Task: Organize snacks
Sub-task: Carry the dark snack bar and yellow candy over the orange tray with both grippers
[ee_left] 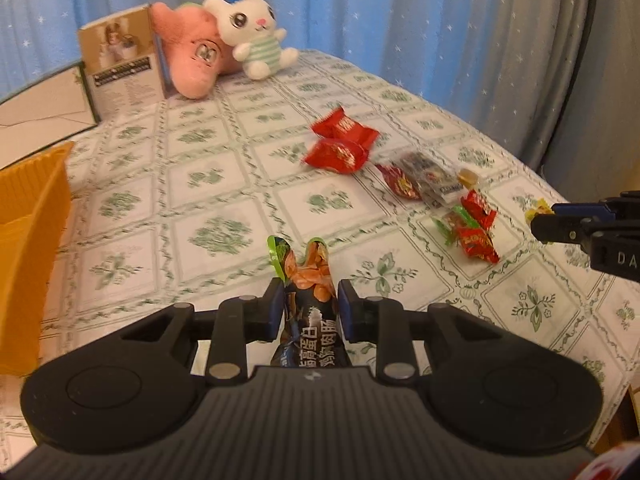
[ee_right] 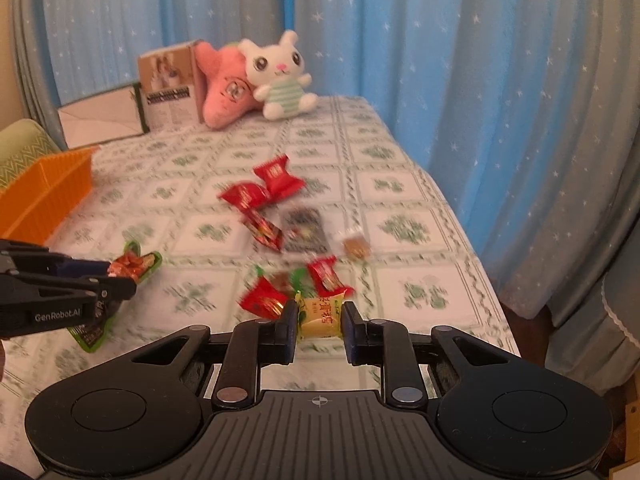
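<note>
My left gripper is shut on a long dark snack packet with green edges and holds it above the table; it also shows in the right wrist view. My right gripper is shut on a small yellow snack packet, seen at the right edge of the left wrist view. Several snacks lie on the tablecloth: two red packets, small red and green packets, a clear-wrapped packet and a small brown candy.
An orange basket stands at the left, also in the right wrist view. A book, a pink plush and a white bunny plush sit at the back. Blue curtains hang behind. The table edge runs along the right.
</note>
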